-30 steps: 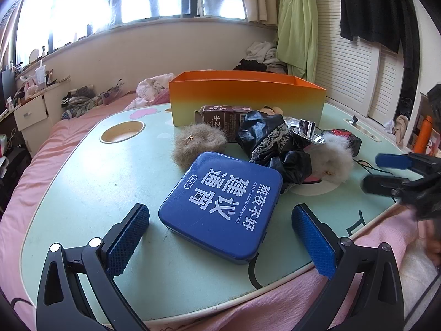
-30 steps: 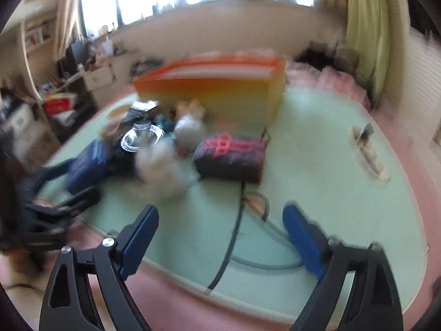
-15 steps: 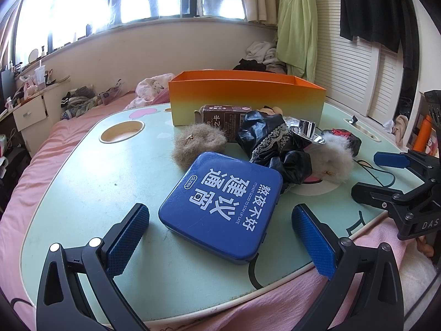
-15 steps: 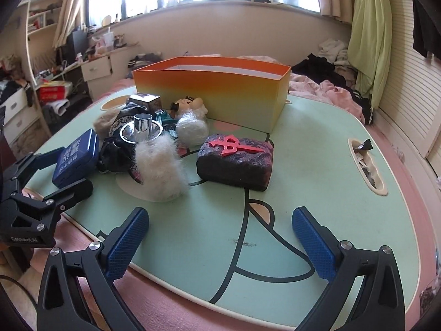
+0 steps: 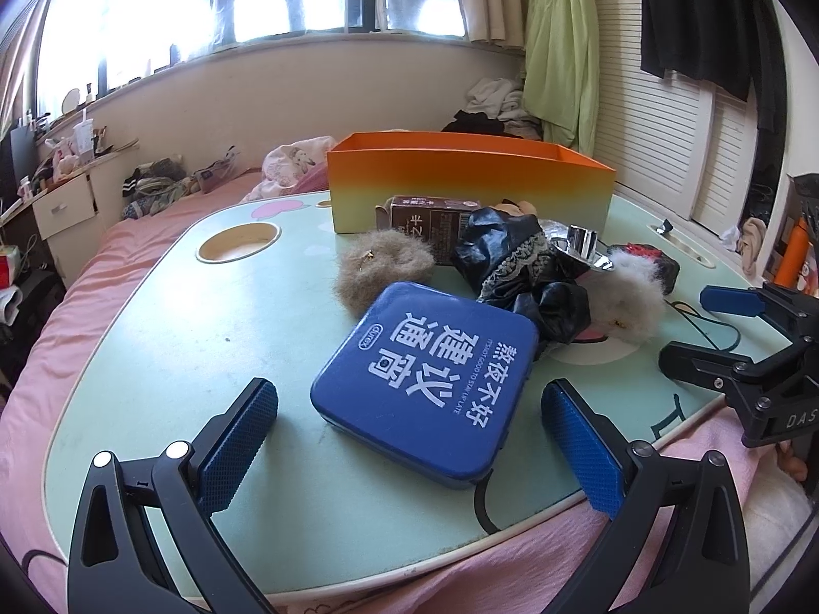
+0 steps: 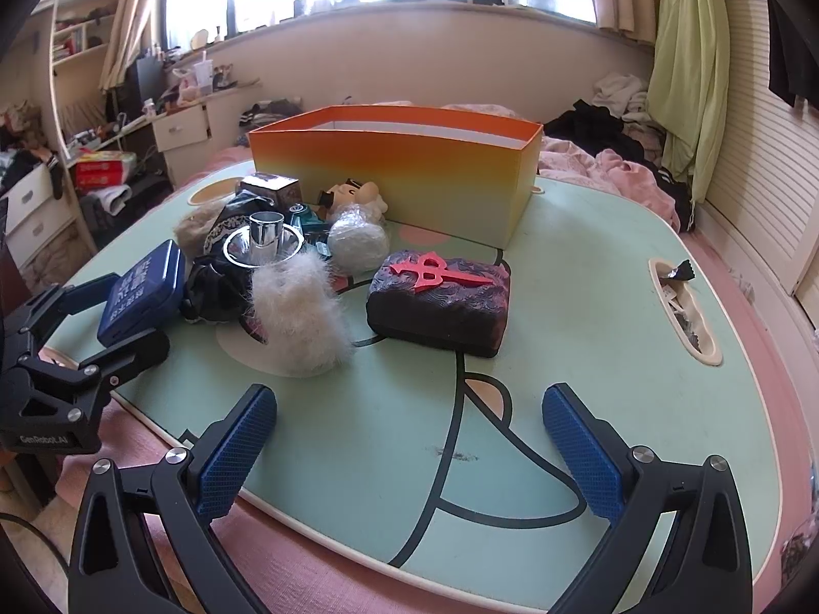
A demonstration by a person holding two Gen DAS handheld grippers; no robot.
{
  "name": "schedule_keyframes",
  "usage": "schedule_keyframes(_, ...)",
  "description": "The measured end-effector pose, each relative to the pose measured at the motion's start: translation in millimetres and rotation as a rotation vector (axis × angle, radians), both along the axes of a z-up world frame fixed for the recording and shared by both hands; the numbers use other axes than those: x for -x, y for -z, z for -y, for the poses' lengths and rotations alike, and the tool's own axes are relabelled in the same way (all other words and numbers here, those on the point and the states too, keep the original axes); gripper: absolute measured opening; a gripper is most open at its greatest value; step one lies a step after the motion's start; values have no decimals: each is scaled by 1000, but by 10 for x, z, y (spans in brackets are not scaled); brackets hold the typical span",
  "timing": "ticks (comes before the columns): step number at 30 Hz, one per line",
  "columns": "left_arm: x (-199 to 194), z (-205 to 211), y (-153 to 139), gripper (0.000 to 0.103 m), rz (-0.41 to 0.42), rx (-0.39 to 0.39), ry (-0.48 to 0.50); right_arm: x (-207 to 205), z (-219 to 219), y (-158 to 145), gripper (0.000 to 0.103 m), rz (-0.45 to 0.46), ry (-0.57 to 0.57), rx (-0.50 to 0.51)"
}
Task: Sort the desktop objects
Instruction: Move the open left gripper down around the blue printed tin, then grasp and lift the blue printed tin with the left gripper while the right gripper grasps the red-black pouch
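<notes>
Since a second ago the right claw (image 6: 409,450) has steadied from a blurred sweep and spread a little wider; the left claw (image 5: 409,453) has kept its place; nothing on the worktop (image 5: 169,337) has shifted. Both claws are spread wide and pinch nothing; the left one hangs over the near edge with the blue tin (image 5: 427,381) lying flat just beyond its fingertips; the right one hangs over bare worktop near the printed black line, and in the left view it shows at the right edge (image 5: 716,330).

Behind the tin lies a brown fluff ball (image 5: 381,268); beside it a crumpled black cloth (image 5: 517,266) touches the tin's far corner; a chrome cup (image 6: 263,243) sits on the cloth; a white fluff ball (image 6: 297,317) lies against the cloth on the right; a dark case (image 6: 440,302) with a red emblem lies just right of that, apart from it. A brown carton (image 5: 427,222) and a wrapped ball (image 6: 357,245) lie nearer the orange box (image 6: 404,174), which stands open at the far side of the worktop; whether anything is inside cannot be told.
</notes>
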State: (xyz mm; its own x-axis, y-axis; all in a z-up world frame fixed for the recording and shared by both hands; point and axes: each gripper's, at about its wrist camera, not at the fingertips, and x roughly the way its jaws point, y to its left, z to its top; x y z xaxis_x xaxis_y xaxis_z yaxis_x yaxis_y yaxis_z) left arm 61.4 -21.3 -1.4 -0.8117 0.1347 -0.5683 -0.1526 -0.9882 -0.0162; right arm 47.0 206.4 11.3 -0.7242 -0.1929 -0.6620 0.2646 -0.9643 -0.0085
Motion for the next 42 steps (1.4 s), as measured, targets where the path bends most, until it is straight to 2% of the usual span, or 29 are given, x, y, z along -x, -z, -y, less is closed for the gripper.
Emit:
schedule_keyframes(2, -25, -6, -35, 102, -16, -8, 22, 9, 6, -2, 103, -1, -2, 1)
schedule_keyframes(3, -38, -21, -58, 99, -30, -2, 32, 8, 4, 1, 103, -1, -3, 2)
schedule_keyframes(5, -44, -60, -90, 81, -51, 26, 37, 12, 8, 1, 103, -2, -3, 2)
schedule_keyframes(6, -30, -77, -92, 77, -52, 39, 32, 7, 4, 3, 103, -2, -3, 2)
schedule_keyframes(11, -95, -82, -83, 76, -81, 31, 31, -1, -23, -1, 103, -14, 8, 20)
schedule_keyframes(14, -171, -109, -85, 71, -113, 51, 18, -20, -212, -38, 103, -37, 43, 129)
schedule_keyframes(16, -216, -117, -112, 55, -141, 62, 5, 17, -390, -52, 103, -41, 95, 213)
schedule_keyframes(17, -228, -117, -122, 53, -149, 63, -1, 41, -444, -63, 103, -42, 111, 239)
schedule_keyframes(21, -216, -120, -125, 53, -143, 68, 2, 192, -521, -124, 102, -35, 138, 300)
schedule_keyframes(23, -220, -117, -129, 59, -143, 69, 8, 288, -453, -177, 102, -36, 138, 303)
schedule_keyframes(25, -214, -103, -118, 83, -134, 61, 13, 339, -376, -178, 102, -30, 128, 293)
schedule_keyframes(26, -199, -82, -114, 85, -124, 53, 8, 370, -340, -187, 102, -28, 125, 287)
schedule_keyframes(30, -146, 23, -97, 85, -95, -2, 5, 485, -239, -178, 101, -13, 147, 237)
schedule_keyframes(32, -98, 46, -71, 85, -71, -17, 5, 545, -215, -143, 88, 9, 153, 232)
schedule_keyframes(33, -65, 51, -58, 85, -55, -20, 4, 564, -214, -103, 75, 30, 151, 234)
schedule_keyframes(34, -35, 51, -41, 85, -39, -20, 3, 585, -233, -76, 68, 43, 141, 247)
schedule_keyframes(36, 7, 37, -15, 85, -15, -15, 6, 548, -259, -88, 63, 26, 148, 255)
schedule_keyframes(38, 16, 11, -5, 84, -14, -1, 4, 519, -304, -90, 63, 18, 143, 288)
schedule_keyframes(39, 6, 11, -7, 70, -19, -5, 5, 504, -325, -82, 63, 14, 144, 301)
schedule_keyframes(40, -10, 21, -14, 67, -27, -6, -2, 487, -353, -77, 63, 9, 145, 320)
schedule_keyframes(42, -42, 44, -31, 67, -42, -20, 1, 444, -441, -67, 63, -4, 152, 370)
